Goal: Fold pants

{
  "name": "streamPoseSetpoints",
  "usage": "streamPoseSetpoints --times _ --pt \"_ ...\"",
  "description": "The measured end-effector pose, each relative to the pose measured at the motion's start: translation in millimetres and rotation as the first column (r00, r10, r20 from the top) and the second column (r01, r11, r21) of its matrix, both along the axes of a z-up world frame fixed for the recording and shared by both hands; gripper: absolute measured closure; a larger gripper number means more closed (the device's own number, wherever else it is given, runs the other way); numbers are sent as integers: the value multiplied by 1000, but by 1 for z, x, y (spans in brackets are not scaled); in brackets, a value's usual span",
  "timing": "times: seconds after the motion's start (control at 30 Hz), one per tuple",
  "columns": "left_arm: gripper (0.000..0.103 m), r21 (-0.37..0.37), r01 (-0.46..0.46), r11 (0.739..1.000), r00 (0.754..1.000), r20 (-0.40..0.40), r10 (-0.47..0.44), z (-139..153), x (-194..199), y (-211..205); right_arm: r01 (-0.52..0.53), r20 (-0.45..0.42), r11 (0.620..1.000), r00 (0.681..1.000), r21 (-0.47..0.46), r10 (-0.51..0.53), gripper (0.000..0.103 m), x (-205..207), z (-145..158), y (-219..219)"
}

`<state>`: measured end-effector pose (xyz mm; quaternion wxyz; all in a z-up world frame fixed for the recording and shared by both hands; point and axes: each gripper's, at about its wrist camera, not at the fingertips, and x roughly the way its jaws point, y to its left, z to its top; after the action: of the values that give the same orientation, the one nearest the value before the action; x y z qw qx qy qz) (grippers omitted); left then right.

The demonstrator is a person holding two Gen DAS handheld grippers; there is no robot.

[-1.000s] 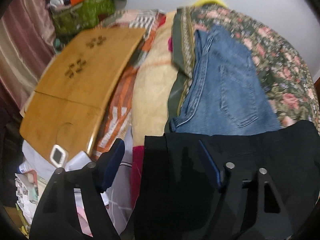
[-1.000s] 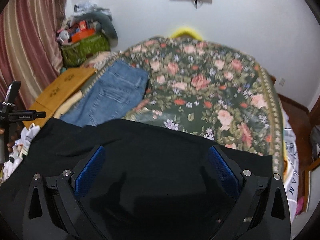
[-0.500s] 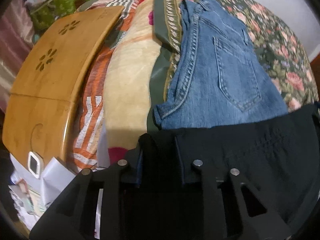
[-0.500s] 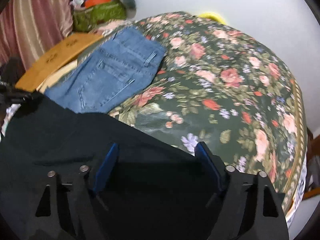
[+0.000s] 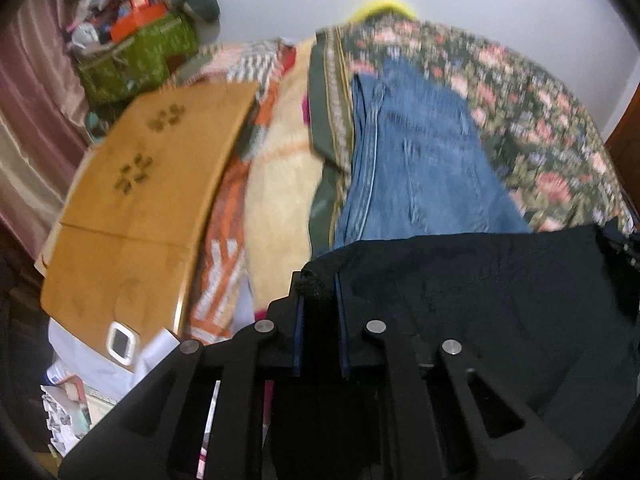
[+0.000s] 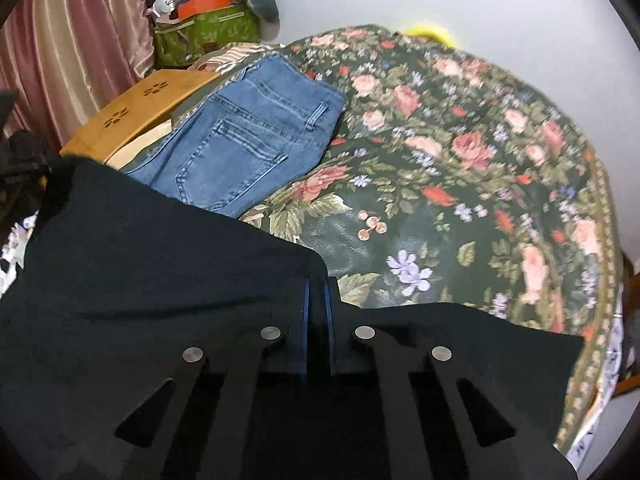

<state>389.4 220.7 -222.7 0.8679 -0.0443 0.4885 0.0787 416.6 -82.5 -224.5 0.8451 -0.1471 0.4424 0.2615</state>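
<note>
Black pants point(image 5: 480, 292) lie across the near edge of the bed. My left gripper point(image 5: 318, 292) is shut on their left corner, with a fold of black cloth between the blue pads. My right gripper point(image 6: 318, 292) is shut on the black pants' point(image 6: 160, 272) far edge near the middle. The cloth looks lifted a little and stretched between the two grippers. The left gripper also shows as a dark shape at the left edge of the right wrist view.
Folded blue jeans point(image 6: 248, 140) lie on the floral bedspread point(image 6: 460, 168) behind the black pants. A wooden lap table point(image 5: 148, 184) and cream blanket point(image 5: 280, 200) sit left of the bed. A green bag point(image 6: 204, 36) and pink curtain point(image 6: 76, 44) stand at the far left.
Both grippers were open a second ago. The left one shut on the pants' corner, then the right one shut on the edge. Both views have tilted up since.
</note>
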Motion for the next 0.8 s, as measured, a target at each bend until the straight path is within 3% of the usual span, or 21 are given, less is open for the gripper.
streamPoseSetpoints --times 0.2,0.4,0.63,0.8 --pt "90 -3 0 1000 992 129 1 54 -23 -7 61 111 996 991 69 -69 98 -28 44 -13" --pt "90 34 12 999 977 212 -19 85 -69 -23 67 171 988 981 138 -91 98 -76 84 -26" --pt "92 77 3 997 964 263 -24 101 -135 -36 58 181 981 979 183 -92 98 -147 95 -37" --pt "92 81 -8 997 967 255 -13 93 -183 -37 52 156 978 984 200 -84 98 -193 86 -43"
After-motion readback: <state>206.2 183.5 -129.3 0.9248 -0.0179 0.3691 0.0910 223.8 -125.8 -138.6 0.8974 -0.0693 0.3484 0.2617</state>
